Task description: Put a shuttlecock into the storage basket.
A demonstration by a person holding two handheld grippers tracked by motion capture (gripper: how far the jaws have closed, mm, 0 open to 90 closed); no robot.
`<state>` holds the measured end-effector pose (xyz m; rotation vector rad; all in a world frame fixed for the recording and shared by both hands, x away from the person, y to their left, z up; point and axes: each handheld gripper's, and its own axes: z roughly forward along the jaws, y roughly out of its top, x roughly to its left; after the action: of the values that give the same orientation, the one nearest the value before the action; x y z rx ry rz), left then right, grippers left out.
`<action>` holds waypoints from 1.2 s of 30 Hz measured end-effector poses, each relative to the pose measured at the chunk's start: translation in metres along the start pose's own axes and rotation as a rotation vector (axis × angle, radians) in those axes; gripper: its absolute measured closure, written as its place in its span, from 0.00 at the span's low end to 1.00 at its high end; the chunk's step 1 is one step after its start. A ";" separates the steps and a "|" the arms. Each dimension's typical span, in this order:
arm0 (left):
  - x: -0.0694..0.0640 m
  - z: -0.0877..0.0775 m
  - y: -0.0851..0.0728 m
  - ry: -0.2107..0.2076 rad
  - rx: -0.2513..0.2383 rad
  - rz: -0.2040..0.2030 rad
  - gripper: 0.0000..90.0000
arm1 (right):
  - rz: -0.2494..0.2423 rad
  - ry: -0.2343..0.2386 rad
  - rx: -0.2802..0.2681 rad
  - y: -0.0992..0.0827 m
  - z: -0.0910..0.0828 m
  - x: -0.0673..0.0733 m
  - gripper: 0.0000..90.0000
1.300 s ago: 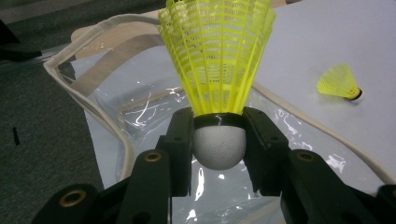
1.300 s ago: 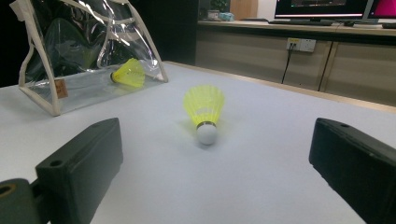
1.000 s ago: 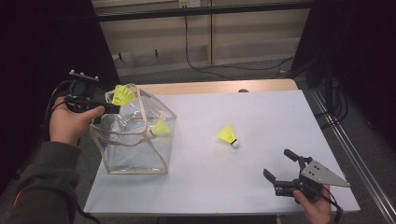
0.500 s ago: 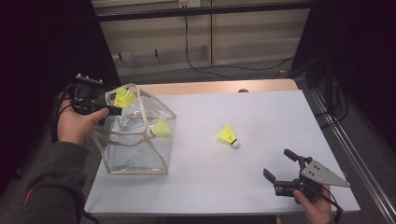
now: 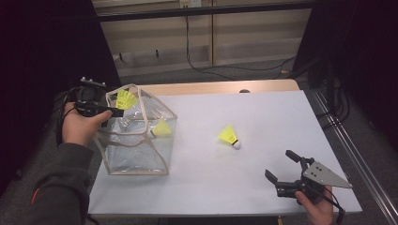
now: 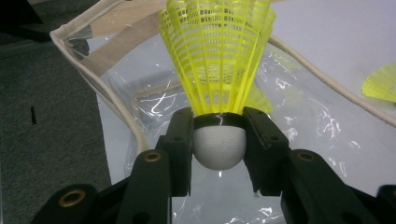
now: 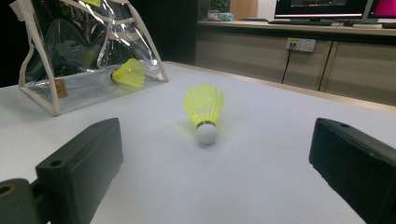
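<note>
at the table's left edge, the left gripper (image 5: 114, 111) clenches the white cork of a yellow shuttlecock (image 6: 217, 60) over the mouth of a clear plastic bag (image 5: 136, 159), a second shuttlecock (image 5: 161, 129) already inside. likely featherlight, its mesh skirt crushable, so the firm cork looks the safest hold. a third shuttlecock (image 5: 229, 136) lies mid-table; the right gripper (image 5: 281, 168) waits nearby, jaws released; no writing is legible.

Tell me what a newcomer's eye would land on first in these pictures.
Brightest is the yellow shuttlecock, clamped by its white cork in the left gripper over the mouth of the clear bag at the table's left edge. A second shuttlecock lies inside that bag. A third shuttlecock lies alone mid-table on the white table, with the right gripper open and pointed at it from the near right.
</note>
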<state>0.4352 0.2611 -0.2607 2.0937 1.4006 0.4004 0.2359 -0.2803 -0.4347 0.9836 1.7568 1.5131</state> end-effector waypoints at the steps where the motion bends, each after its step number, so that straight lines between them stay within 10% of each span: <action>1: 0.000 0.001 0.000 -0.001 0.006 0.004 0.72 | -0.001 0.000 0.001 0.000 0.000 0.000 0.03; 36: -0.004 0.006 -0.003 0.001 -0.019 0.002 0.59 | -0.004 -0.001 -0.003 0.001 -0.001 0.000 0.03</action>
<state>0.4349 0.2565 -0.2671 2.0797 1.3905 0.4144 0.2356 -0.2808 -0.4340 0.9796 1.7543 1.5117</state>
